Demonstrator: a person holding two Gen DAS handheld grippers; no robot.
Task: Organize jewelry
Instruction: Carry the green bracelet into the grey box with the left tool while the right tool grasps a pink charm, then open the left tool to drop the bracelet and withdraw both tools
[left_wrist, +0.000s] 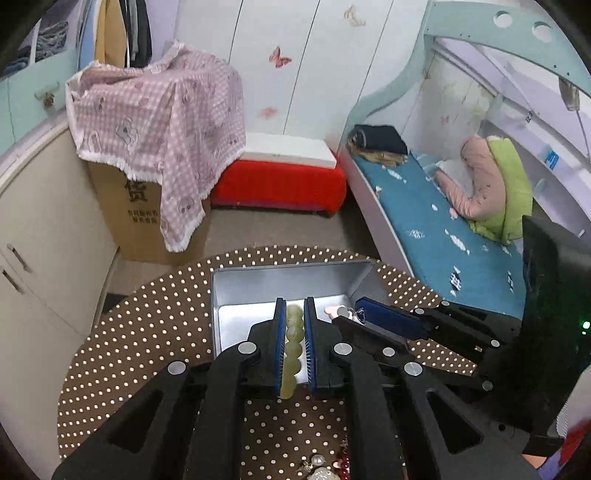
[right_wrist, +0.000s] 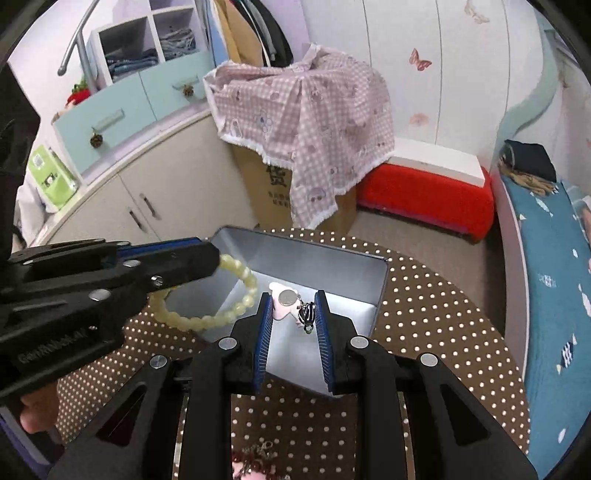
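Observation:
My left gripper (left_wrist: 294, 314) is shut on a pale yellow-green bead bracelet (left_wrist: 293, 343) and holds it over the open silver metal box (left_wrist: 258, 280). In the right wrist view the bracelet (right_wrist: 207, 317) hangs as a loop from the left gripper (right_wrist: 216, 254) above the box's (right_wrist: 306, 254) near left corner. My right gripper (right_wrist: 293, 306) is open over the box, its fingers either side of a small pink charm with a silver disc (right_wrist: 286, 299) and a dark striped pendant (right_wrist: 306, 314). The right gripper (left_wrist: 354, 314) also shows in the left wrist view.
The box stands on a round brown table with white dots (left_wrist: 147, 325). More jewelry lies at the table's near edge (left_wrist: 321, 467), also in the right wrist view (right_wrist: 255, 461). Behind are a cloth-covered carton (left_wrist: 147, 122), a red bench (left_wrist: 280, 184) and a bed (left_wrist: 436, 229).

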